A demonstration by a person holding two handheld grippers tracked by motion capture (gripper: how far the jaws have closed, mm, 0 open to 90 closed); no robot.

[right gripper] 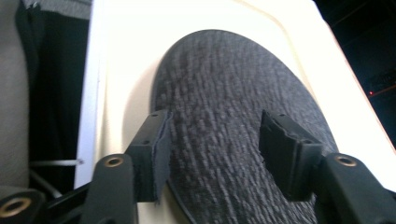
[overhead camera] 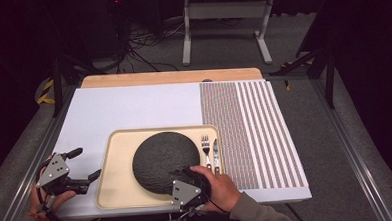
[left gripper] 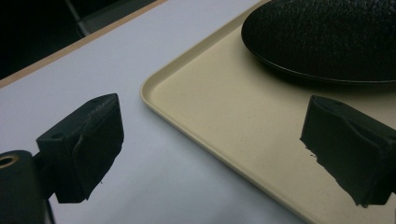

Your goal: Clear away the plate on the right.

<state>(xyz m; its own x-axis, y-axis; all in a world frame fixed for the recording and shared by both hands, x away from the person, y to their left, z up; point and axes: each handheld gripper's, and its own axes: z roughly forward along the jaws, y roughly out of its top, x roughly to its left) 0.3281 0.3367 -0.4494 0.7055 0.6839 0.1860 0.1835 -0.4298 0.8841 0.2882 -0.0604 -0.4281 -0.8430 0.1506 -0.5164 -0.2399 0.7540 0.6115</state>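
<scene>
1. A cream tray (overhead camera: 118,191) is seen lying on a white board (overhead camera: 129,108) on the table.
2. A round black plate (overhead camera: 161,159) is set on the tray, a bit toward the 3 o'clock side of the tray's middle. Its top is rough and bumpy.
3. A fork (overhead camera: 205,147) and a knife (overhead camera: 216,152) are laid side by side on the tray, at 3 o'clock from the plate. The fork is nearer the plate.
4. A striped patch (overhead camera: 250,133) is printed on the board, at 3 o'clock from the tray.
5. The right gripper (overhead camera: 187,178) is held by a hand (overhead camera: 222,189) at the plate's rim, at about 5 o'clock on the plate.
6. In the right gripper view the two black jaws are seen apart over the plate (right gripper: 233,121). One jaw is at the plate's rim and the other is over its rough top. No pad is pressed on the plate, so nothing is gripped.
7. The left gripper (overhead camera: 86,165) is held at 9 o'clock from the tray, over the white board.
8. In the left gripper view its jaws are spread wide. One jaw is over the board (left gripper: 159,177) and one is over the tray (left gripper: 233,121). Nothing is held between them.
9. The plate (left gripper: 327,37) is seen at 1 o'clock in the left gripper view.
</scene>
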